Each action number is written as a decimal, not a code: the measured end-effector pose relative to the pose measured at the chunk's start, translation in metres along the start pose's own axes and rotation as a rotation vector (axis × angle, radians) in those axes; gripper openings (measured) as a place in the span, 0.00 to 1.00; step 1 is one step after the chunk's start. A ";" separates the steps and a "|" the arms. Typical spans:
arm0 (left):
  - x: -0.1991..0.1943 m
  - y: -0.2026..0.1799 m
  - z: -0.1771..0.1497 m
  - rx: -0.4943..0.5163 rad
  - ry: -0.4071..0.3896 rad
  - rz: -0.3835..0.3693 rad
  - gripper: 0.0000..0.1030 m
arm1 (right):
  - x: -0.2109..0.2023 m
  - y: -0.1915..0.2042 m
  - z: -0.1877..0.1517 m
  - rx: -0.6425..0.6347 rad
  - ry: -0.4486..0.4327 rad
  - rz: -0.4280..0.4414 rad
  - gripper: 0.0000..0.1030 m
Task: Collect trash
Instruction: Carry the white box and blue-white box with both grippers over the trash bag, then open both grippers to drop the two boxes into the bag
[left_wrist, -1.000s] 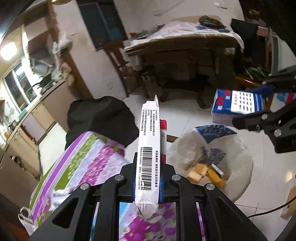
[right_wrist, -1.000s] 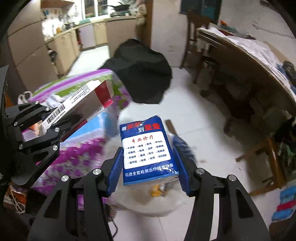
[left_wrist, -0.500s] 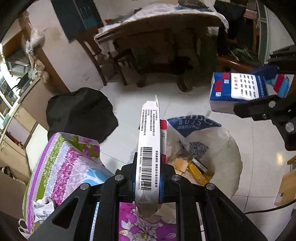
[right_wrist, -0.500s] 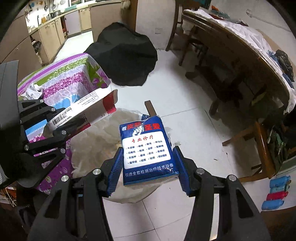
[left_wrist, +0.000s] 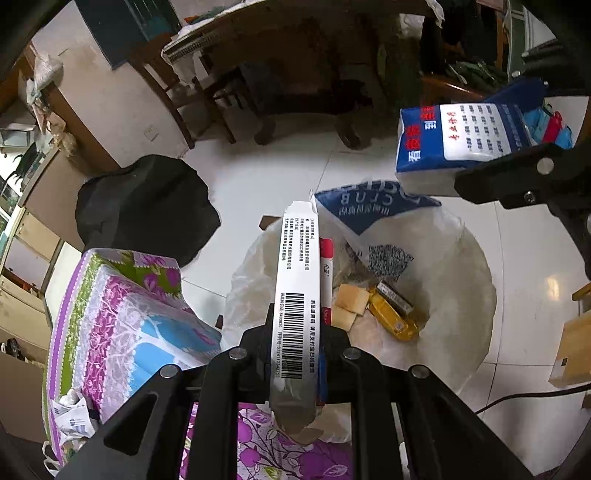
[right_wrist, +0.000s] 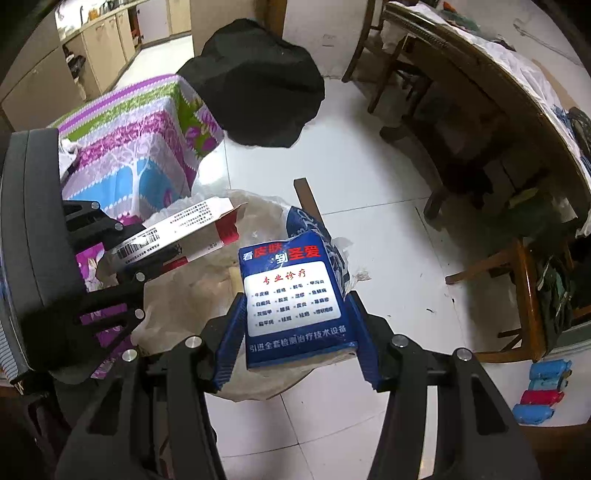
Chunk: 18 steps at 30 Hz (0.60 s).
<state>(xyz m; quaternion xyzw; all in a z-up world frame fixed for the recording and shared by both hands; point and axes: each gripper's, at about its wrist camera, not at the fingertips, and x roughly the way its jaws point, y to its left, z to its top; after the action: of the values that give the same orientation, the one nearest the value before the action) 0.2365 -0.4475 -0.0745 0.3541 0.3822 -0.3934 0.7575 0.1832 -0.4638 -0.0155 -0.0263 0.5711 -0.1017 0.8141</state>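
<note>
Only the left wrist view shows inside the bin bag (left_wrist: 461, 258); left gripper (left_wrist: 297, 339) clamps a white carton (left_wrist: 297, 280), right gripper (right_wrist: 295, 328) clamps a blue pack (right_wrist: 291, 295) at frame centre

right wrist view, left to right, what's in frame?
Left gripper holding a white carton → blue pack in the right gripper → chair → coloured rolls.
</note>
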 end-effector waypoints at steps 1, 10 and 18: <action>0.001 0.000 -0.001 0.002 0.004 -0.002 0.17 | 0.002 0.001 0.000 -0.006 0.008 -0.005 0.50; 0.016 0.002 -0.009 0.017 0.046 -0.010 0.18 | 0.022 0.004 0.001 -0.040 0.073 -0.013 0.50; 0.029 0.011 -0.010 -0.007 0.074 0.007 0.18 | 0.031 0.012 0.005 -0.074 0.080 -0.010 0.52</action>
<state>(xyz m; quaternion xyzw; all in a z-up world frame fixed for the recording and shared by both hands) 0.2550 -0.4434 -0.1015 0.3670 0.4104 -0.3760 0.7453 0.1997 -0.4584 -0.0443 -0.0552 0.6065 -0.0857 0.7885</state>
